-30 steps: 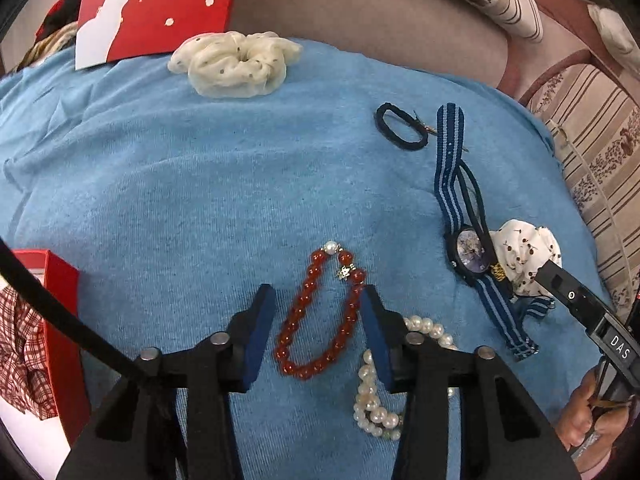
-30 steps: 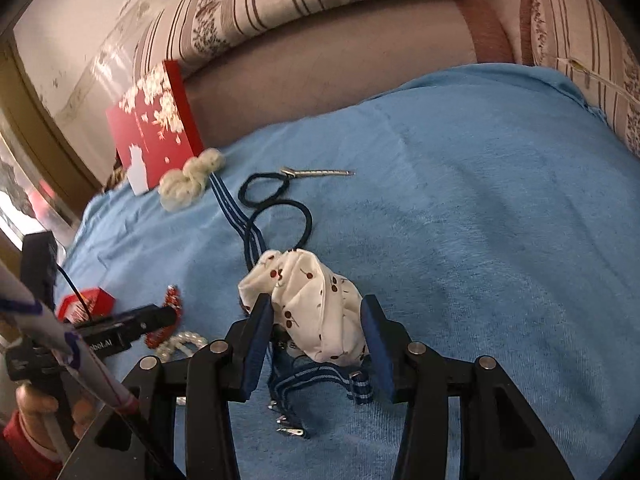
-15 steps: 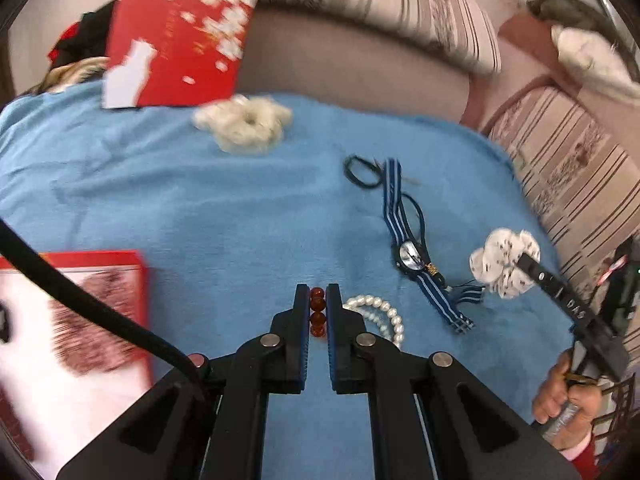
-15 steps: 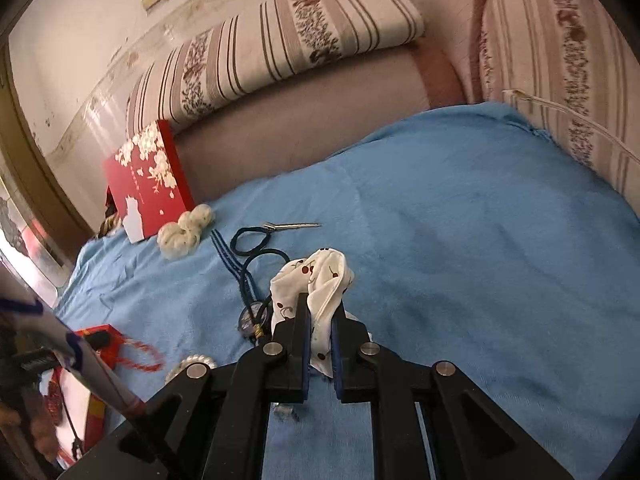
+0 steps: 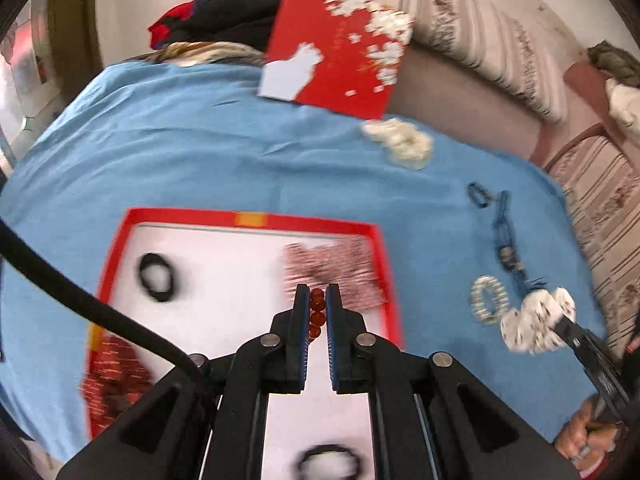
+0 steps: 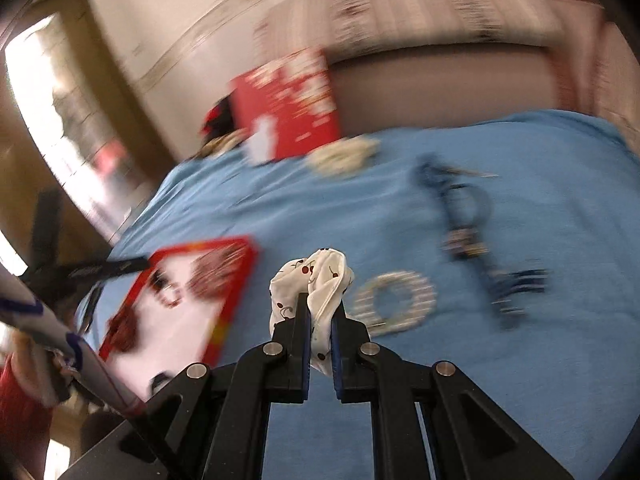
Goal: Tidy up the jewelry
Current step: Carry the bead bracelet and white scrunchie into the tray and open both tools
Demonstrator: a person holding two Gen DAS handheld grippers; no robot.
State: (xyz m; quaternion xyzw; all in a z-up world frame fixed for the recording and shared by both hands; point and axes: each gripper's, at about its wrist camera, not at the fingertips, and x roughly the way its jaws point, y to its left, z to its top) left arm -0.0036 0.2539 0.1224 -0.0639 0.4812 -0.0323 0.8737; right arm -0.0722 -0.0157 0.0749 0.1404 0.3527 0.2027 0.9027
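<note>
My left gripper (image 5: 317, 300) is shut on the red bead bracelet (image 5: 316, 314) and holds it above the red-rimmed white box (image 5: 248, 219). The box holds black hair ties (image 5: 155, 278) and a red patterned scrunchie (image 5: 332, 268). My right gripper (image 6: 320, 308) is shut on the white cherry-print scrunchie (image 6: 316, 280), lifted above the blue cloth; the scrunchie also shows in the left wrist view (image 5: 532, 320). The pearl bracelet (image 6: 394, 300) and the blue-strap watch (image 6: 468, 236) lie on the cloth to the right.
A red box lid (image 5: 336, 48) leans against the sofa back. A cream scrunchie (image 5: 400, 142) and a black hair tie (image 5: 478, 196) lie on the blue cloth (image 5: 200, 152). Striped cushions (image 5: 600, 208) border the right side.
Both grippers have swung left with their loads. The left one now hangs the red bracelet over the box. The right one has lifted the cherry scrunchie toward the box.
</note>
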